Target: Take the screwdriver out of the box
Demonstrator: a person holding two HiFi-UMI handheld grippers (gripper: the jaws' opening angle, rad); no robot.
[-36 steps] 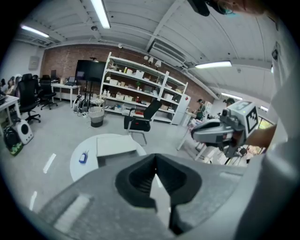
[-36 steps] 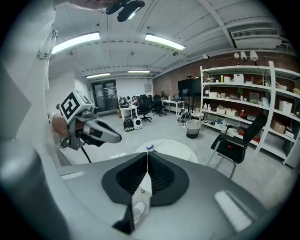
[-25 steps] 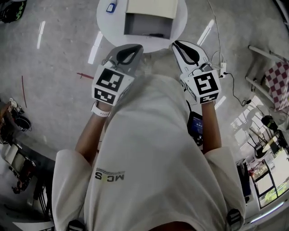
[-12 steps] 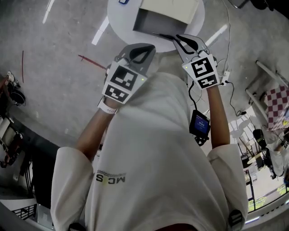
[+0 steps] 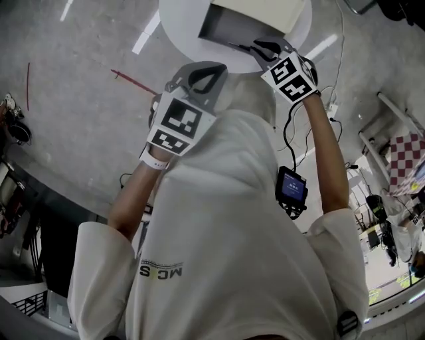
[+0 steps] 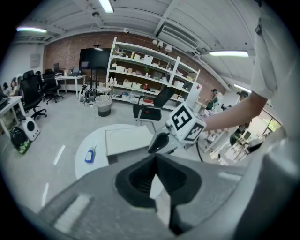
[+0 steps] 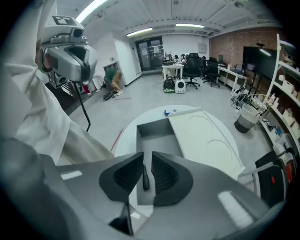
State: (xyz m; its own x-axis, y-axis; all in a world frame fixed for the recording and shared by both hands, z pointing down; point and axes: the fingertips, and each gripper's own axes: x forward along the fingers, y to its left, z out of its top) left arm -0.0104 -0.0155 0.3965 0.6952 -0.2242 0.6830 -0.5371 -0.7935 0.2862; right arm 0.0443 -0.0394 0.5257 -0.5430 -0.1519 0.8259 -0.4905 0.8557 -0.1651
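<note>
The open grey box [image 5: 226,26] stands on a round white table [image 5: 182,26], its cream lid [image 5: 265,12] folded back. A black-handled screwdriver [image 7: 146,178] lies on the box floor near the front wall; in the head view the screwdriver [image 5: 238,46] is a thin dark line. My right gripper [image 7: 147,169] hangs over it, jaws a little apart and opening, the handle showing in the gap below them, untouched. In the head view the right gripper [image 5: 260,48] reaches into the box's near end. My left gripper [image 5: 211,68] hovers short of the table, tips together, holding nothing.
A small blue bottle [image 6: 89,156] lies on the table to the left of the box. The table [image 7: 220,154] stands on a grey floor with office chairs and shelves [image 6: 150,70] farther off. A device [image 5: 291,187] hangs by a cable at the person's right hip.
The right gripper has moved forward and down from in front of the chest to the box. The left gripper has sunk slightly. The table and box now sit closer in the head view.
</note>
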